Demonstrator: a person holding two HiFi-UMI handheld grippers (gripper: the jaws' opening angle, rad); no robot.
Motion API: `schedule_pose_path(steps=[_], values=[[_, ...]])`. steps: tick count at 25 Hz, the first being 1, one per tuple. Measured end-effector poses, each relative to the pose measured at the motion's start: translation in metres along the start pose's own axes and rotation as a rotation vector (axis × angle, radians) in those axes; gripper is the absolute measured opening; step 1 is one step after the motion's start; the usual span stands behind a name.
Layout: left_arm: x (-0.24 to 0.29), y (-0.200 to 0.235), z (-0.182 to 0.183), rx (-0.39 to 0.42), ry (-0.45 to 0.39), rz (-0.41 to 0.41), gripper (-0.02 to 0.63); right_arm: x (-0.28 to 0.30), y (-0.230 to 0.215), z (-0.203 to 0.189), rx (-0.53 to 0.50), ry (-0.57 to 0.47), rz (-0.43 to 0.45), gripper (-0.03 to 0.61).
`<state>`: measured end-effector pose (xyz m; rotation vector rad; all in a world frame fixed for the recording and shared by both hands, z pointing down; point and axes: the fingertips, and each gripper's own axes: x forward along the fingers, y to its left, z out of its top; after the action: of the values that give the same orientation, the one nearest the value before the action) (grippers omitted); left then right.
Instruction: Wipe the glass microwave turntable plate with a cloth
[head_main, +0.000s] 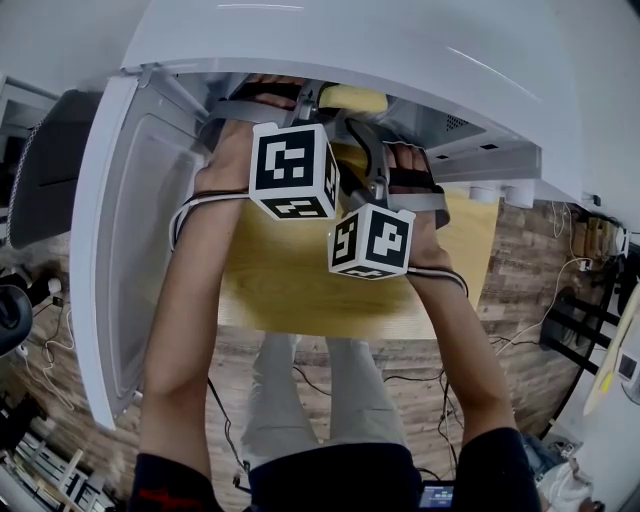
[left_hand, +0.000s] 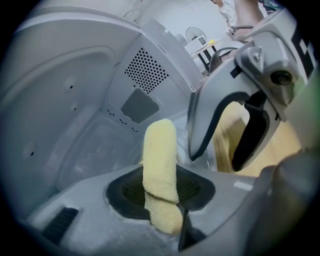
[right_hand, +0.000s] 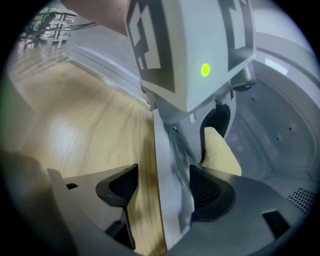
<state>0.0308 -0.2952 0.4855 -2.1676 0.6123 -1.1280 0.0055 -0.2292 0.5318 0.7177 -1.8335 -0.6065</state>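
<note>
Our left gripper (left_hand: 162, 212) pinches a yellow terry cloth roll (left_hand: 160, 155) tight, and its nubbly length points straight off the jaws into the cavity. Our right gripper (right_hand: 160, 192), jaws wide apart, straddles a pale grey edge. We faintly see a curved clear glass plate (right_hand: 181, 150) just beside its inner pad. Beyond, the smooth white microwave (head_main: 320, 40) has a perforated wall (left_hand: 145, 75).

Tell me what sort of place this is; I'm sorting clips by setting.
Probably a lab or office workspace rather than a home kitchen: the open white microwave sits on a plain wooden table, and loose cables trail over the wood-look floor.
</note>
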Motion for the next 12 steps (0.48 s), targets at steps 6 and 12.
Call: schedule_pose_path(steps=[6,12], values=[[0.0,0.004,-0.008,-0.079,0.046,0.006,0.123,0.0,0.0,0.0,0.0,0.001,-0.005,0.304],[-0.003,0.007,-0.017,-0.105,0.089,0.035,0.123,0.0,0.001,0.001,-0.005,-0.003,-0.002,0.304]])
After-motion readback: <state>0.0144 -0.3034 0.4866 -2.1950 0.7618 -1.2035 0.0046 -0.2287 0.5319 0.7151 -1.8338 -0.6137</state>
